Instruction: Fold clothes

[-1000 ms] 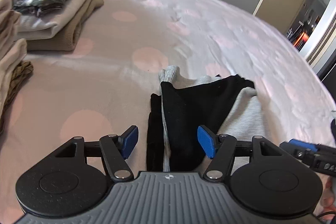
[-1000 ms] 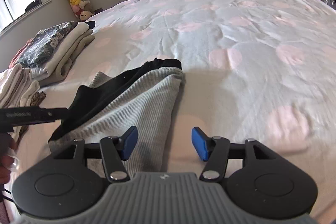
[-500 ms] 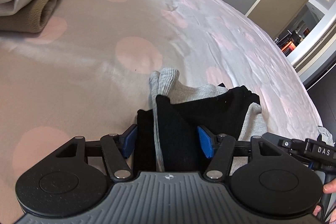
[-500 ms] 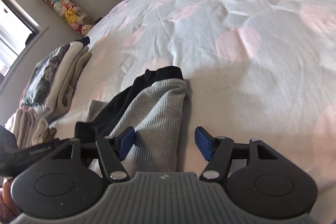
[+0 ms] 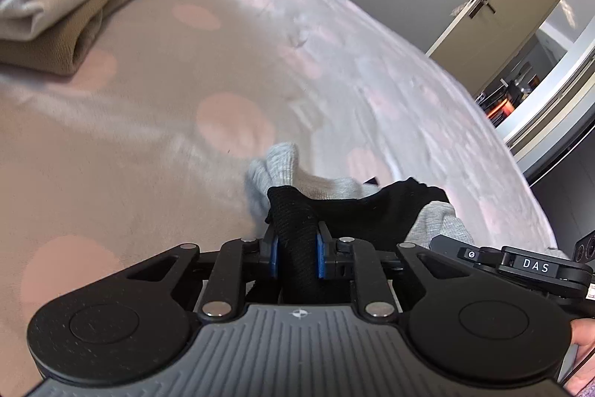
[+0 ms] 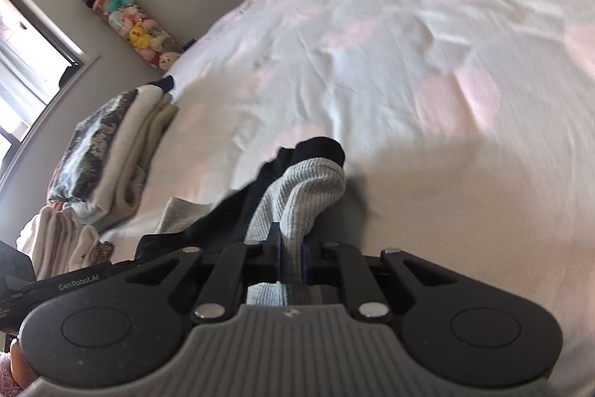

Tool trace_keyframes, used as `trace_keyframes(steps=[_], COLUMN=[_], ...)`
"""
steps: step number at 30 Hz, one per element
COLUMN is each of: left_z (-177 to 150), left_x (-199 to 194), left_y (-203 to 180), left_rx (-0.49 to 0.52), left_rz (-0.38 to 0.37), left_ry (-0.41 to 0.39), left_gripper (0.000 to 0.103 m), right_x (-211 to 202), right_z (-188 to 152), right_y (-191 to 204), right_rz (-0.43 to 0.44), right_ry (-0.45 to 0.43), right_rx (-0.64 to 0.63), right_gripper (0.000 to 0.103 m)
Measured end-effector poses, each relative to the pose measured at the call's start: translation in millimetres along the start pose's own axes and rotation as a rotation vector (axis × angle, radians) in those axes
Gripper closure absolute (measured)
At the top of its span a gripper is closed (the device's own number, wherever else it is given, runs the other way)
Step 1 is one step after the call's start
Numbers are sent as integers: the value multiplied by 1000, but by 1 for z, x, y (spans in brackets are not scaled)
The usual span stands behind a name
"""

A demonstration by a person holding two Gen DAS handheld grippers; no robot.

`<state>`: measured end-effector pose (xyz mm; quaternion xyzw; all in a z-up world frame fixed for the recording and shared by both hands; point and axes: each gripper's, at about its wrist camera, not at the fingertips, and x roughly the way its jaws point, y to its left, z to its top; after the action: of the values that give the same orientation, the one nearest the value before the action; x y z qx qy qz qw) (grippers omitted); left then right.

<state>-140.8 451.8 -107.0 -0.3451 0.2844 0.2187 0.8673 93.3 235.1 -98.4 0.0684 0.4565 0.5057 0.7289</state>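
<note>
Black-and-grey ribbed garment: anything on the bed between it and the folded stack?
Nothing visible. Both grippers, left and right, grip the black-and-grey ribbed garment; only bare dotted bedspread lies before the beige folded stack.

Black gripper (image 5: 296, 257), blue pads, grey ribbed base

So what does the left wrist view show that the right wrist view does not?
Only the left wrist view shows the door and the lit room beyond it, and the left gripper shut on the black part of the garment. Only the right wrist view shows the window, the toys in the corner, and the right gripper shut on the garment's grey ribbed part. Both show the bed, the garment and the folded pile.
</note>
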Motion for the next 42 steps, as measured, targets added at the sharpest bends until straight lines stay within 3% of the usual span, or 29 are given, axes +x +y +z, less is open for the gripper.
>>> trace_keyframes(steps=[12, 21, 25, 31, 38, 42], left_z=[12, 43, 58, 73, 73, 68], left_x=[-132, -242, -287, -330, -360, -364], left_y=[-26, -8, 11, 47, 106, 141], left_rx=[92, 106, 89, 46, -32, -77], left_rz=[41, 105, 157, 310, 478, 565], left_ry=[-225, -391, -465, -514, -478, -423], left_gripper=[89, 90, 90, 90, 90, 90], right_x=[-67, -64, -44, 0, 68, 109], right_z=[9, 48, 67, 74, 40, 7], right_y=[109, 229, 297, 400, 507, 547], right_rz=[109, 272, 368, 476, 559, 570], right_ry=[-192, -242, -218, -148, -42, 28], right_rx=[-238, -431, -532, -693, -865, -948], right_gripper=[93, 93, 93, 93, 93, 93])
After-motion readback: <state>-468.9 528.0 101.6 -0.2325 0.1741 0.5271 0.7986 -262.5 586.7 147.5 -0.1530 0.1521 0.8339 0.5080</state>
